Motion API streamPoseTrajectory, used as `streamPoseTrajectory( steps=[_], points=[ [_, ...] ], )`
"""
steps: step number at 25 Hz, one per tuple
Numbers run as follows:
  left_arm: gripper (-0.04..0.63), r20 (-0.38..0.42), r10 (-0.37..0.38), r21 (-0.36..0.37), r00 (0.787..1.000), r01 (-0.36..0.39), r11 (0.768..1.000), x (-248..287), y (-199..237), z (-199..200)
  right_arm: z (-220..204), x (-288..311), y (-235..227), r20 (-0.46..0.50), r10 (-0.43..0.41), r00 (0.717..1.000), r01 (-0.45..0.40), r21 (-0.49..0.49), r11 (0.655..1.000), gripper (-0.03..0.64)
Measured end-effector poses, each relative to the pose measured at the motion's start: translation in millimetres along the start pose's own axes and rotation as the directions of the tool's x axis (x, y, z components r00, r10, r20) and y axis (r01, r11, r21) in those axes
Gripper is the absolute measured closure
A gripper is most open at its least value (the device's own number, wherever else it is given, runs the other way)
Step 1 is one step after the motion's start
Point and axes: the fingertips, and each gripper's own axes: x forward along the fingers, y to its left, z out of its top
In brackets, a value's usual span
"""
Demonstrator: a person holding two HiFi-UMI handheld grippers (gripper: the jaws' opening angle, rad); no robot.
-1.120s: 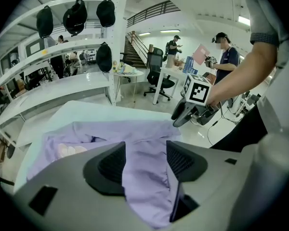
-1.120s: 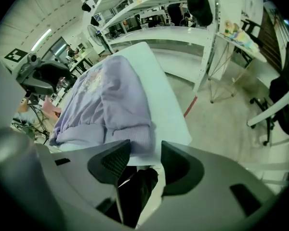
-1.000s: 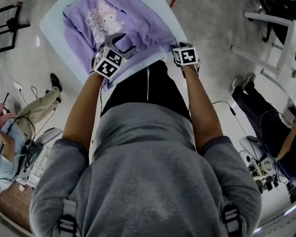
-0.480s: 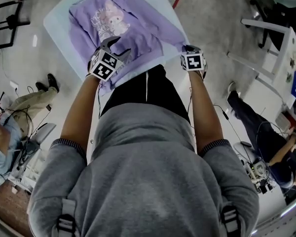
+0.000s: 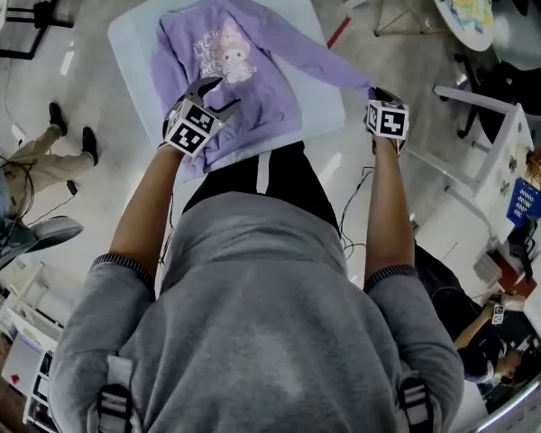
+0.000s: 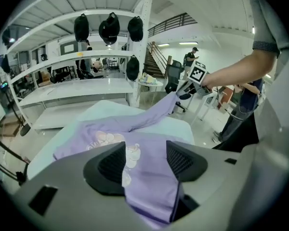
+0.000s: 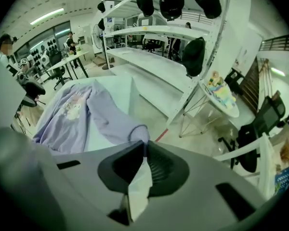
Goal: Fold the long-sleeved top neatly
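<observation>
A lilac long-sleeved top with a cartoon print lies spread on a pale blue table. My right gripper is beyond the table's right edge. Its jaws have just closed and are shut on the sleeve cuff, so the sleeve stretches out to it. A pale strip of cloth hangs between its pads. My left gripper rests over the top's near hem with its jaws spread. Lilac cloth lies loosely in the gap and the pads are not pressing on it.
White shelving with black caps stands behind the table. A round table and white chairs are at the right. A person's legs lie on the floor at the left. Cables trail near my feet.
My right gripper has swung out to the right and upward with the cuff, pulling the sleeve straight off the table's edge. The left gripper shifted a little and its jaws stayed spread.
</observation>
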Motion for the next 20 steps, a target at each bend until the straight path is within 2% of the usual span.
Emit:
streamPoseTrajectory(
  steps=[5, 12, 20],
  points=[
    [0.304, 0.059, 0.087, -0.089, 0.994, -0.082, 0.993, -11, 15, 32, 51, 0, -25, 0.04, 0.013, 0.999, -0.01, -0.074, 0.997, 0.584],
    [0.304, 0.157, 0.233, -0.252, 0.96, -0.189, 0.949, -17, 27, 91, 106, 0, -56, 0.095, 0.08, 0.992, -0.065, -0.152, 0.986, 0.584],
    [0.304, 0.2, 0.309, -0.311, 0.93, -0.239, 0.92, -10, 21, 139, 148, 0, -86, 0.142, 0.152, 0.978, -0.116, -0.236, 0.965, 0.583]
  ],
)
